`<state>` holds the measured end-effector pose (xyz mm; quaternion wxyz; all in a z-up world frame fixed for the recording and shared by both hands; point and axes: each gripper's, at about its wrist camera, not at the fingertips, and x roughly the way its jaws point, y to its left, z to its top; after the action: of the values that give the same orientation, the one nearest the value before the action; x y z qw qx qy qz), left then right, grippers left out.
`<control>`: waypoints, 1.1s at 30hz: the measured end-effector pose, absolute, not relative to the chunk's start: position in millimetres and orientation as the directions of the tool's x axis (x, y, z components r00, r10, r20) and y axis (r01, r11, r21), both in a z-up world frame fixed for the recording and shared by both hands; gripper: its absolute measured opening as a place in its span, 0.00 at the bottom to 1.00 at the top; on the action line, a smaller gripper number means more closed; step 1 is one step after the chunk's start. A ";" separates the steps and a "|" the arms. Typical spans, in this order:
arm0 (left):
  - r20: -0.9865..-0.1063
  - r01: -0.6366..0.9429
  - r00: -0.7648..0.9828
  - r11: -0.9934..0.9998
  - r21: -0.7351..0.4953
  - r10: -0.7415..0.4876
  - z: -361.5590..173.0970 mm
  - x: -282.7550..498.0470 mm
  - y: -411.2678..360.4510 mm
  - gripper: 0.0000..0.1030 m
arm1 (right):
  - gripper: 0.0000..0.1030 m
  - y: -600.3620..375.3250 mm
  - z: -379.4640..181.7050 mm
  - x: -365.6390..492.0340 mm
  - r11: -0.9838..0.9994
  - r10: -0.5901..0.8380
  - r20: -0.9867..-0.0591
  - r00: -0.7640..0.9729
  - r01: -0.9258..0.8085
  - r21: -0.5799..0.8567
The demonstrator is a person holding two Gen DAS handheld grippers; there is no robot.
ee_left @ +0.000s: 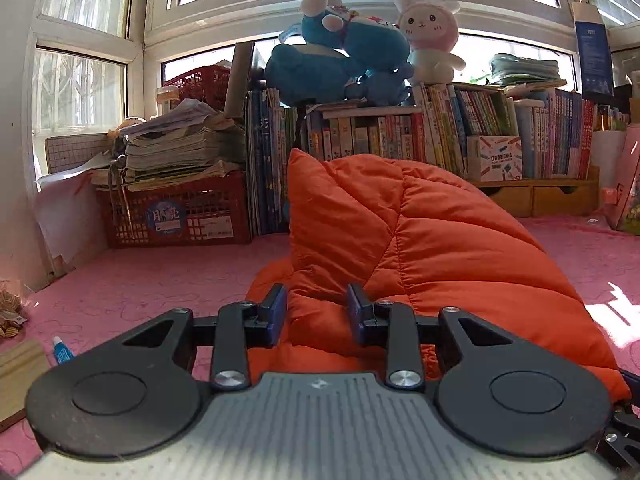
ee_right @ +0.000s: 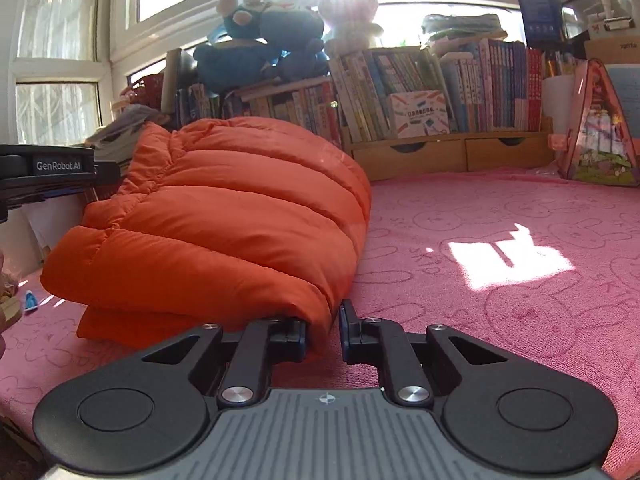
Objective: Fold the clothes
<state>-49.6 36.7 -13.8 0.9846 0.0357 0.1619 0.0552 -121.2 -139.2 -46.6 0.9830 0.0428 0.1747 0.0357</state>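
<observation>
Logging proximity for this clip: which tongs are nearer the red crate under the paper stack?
Left. The left tongs sit at the orange jacket's left side, with the red crate just beyond. The right tongs are at the jacket's opposite edge, crate hidden behind it.

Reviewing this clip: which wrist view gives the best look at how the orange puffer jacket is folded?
The right wrist view. There the orange puffer jacket shows side-on, its quilted layers stacked on the pink mat. In the left wrist view the jacket rises straight ahead, its near part behind the left gripper, so the layering is hard to read.

"GenRobot.AI" stands on the left hand-held gripper (ee_right: 48,176)
</observation>
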 end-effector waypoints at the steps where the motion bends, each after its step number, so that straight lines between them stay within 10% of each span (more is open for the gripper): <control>1: -0.330 -0.095 0.936 0.991 0.089 0.119 -21.2 -48.1 38.0 0.30 | 0.32 -134.3 -46.4 -123.5 0.998 0.059 -0.321 0.945 -0.051 0.032; 9: -0.342 -0.086 0.929 0.983 0.160 0.137 -31.7 -52.1 36.2 0.31 | 0.47 -85.8 -43.6 -110.2 0.948 -0.012 -0.221 0.975 -0.059 -0.312; 13: -0.362 -0.103 0.917 0.976 0.194 0.169 -41.4 -45.5 39.2 0.36 | 0.27 -92.2 -38.1 -101.0 0.956 -0.023 -0.256 0.966 -0.053 -0.288; 33: -0.411 -0.098 0.886 0.953 0.288 0.215 -46.9 -37.4 35.1 0.40 | 0.41 -59.4 -42.4 -102.9 0.818 -0.005 -0.180 0.984 -0.099 -0.567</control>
<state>-37.4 35.1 -46.9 0.9623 0.1306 0.2244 0.0812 -102.9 -59.4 -42.4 0.9494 -0.3007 0.0868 0.0248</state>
